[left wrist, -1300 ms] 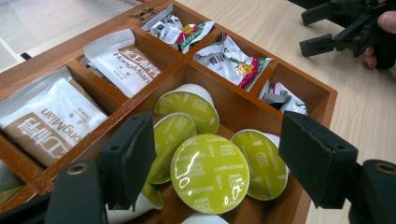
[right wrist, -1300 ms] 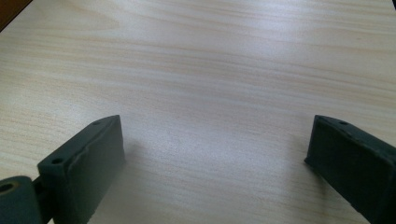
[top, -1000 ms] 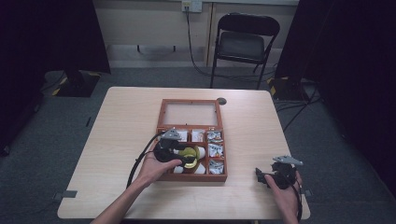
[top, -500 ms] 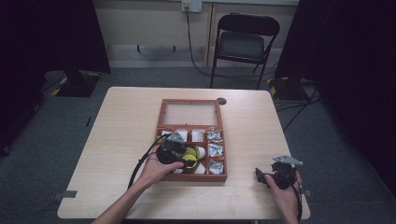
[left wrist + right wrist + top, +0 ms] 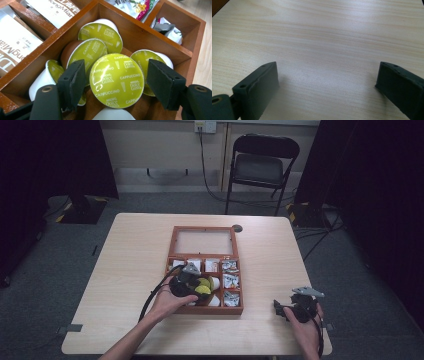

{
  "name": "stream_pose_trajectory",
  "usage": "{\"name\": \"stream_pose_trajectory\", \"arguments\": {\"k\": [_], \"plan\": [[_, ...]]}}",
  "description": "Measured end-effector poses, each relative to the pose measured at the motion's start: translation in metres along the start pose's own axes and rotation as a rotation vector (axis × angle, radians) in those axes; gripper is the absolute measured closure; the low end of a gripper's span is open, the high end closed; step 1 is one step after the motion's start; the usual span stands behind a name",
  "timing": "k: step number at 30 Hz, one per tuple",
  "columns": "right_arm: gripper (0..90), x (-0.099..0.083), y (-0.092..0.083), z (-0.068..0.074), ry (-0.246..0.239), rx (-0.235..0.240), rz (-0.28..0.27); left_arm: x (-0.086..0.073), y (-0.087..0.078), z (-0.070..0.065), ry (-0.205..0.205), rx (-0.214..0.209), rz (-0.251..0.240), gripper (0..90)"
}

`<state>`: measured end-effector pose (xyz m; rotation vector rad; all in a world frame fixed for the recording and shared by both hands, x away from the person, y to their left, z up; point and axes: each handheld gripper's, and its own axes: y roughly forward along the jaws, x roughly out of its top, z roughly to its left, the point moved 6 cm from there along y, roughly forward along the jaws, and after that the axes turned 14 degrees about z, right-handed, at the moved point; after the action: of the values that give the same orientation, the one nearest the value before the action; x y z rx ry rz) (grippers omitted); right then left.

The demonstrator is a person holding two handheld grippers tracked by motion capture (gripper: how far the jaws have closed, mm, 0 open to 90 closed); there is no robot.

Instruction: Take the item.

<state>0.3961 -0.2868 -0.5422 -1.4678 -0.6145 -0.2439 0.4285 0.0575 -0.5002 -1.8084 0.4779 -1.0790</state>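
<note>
my left gripper point(image 5: 113, 82) hangs over the near middle cell of the wooden box point(image 5: 206, 310), jaws standing either side of the top cappuccino capsule point(image 5: 116, 80). they have just been closing, with the capsule between them, and the pads do not press on it yet, with a small gap at 3 and at 9 o'clock. i judge the capsule light, its plastic cup fairly stiff, its green foil lid thin, slick and easy to dent, so the hold should go on the rim or cup wall, not the foil. it lies tilted on other capsules point(image 5: 100, 33), which may shift or roll as i squeeze. the cell's wooden dividers point(image 5: 155, 37) stand close at 12 and 2 o'clock, so the free way out is straight up. my right gripper point(image 5: 327, 87) rests with its jaws wide and nothing in them over bare table point(image 5: 332, 37), at about 4 o'clock from the box in the high view, with open room around it.
</note>
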Motion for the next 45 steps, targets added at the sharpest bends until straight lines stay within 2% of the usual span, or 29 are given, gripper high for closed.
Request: {"name": "stream_pose_trajectory", "arguments": {"k": [18, 23, 31, 33, 41, 45], "plan": [[3.4, 0.000, 0.000, 0.000, 0.000, 0.000, 0.000, -0.001, 0.008, -0.003, 0.020, 0.000, 0.067, 34.3], [3.4, 0.000, 0.000, 0.000, 0.000, 0.000, 0.000, 0.000, 0.011, -0.004, 0.018, -0.016, 0.084, 34.2], [3.4, 0.000, 0.000, 0.000, 0.000, 0.000, 0.000, -0.001, 0.012, -0.005, 0.030, 0.007, 0.105, 35.6], [3.4, 0.000, 0.000, 0.000, 0.000, 0.000, 0.000, -0.002, 0.012, -0.005, 0.049, 0.020, 0.117, 37.0], [3.4, 0.000, 0.000, 0.000, 0.000, 0.000, 0.000, -0.001, 0.012, -0.006, 0.039, 0.021, 0.108, 37.8], [3.5, 0.000, 0.000, 0.000, 0.000, 0.000, 0.000, -0.002, 0.012, -0.005, 0.054, 0.022, 0.116, 38.0]]}}
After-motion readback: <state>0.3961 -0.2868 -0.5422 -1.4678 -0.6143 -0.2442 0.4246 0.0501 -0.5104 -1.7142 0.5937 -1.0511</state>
